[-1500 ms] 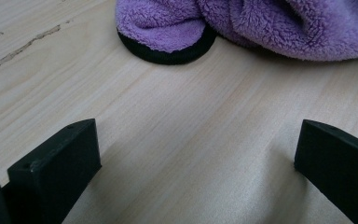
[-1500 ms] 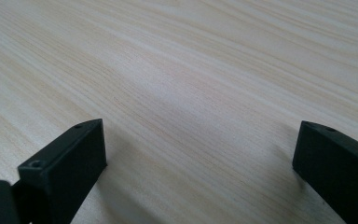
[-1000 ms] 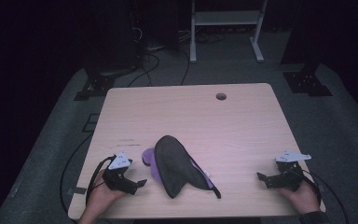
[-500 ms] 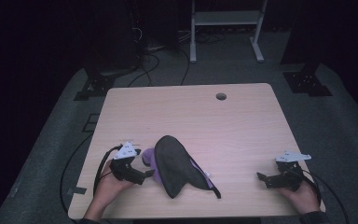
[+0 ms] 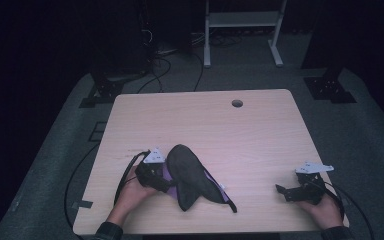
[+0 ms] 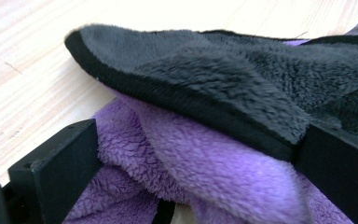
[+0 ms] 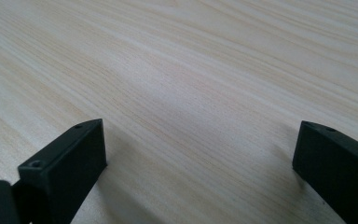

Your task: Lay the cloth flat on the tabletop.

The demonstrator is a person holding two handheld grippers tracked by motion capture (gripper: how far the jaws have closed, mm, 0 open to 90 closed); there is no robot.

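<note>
The left gripper (image 5: pixel 166 183) has advanced from the worktop's near-left area to the fleece item (image 5: pixel 192 175). Its jaws stand wide apart, straddling the purple layer (image 6: pixel 223 168) beneath the dark grey layer (image 6: pixel 223 79), not yet clamped. Judgement: a grasp of the item's left edge is imminent. The right gripper (image 5: pixel 285 191) rests unmoved, wide open and empty, near the worktop's (image 5: pixel 205 120) front-right edge. Beyond the item, the far worktop offers open room up to the grommet hole (image 5: pixel 237 103).
</note>
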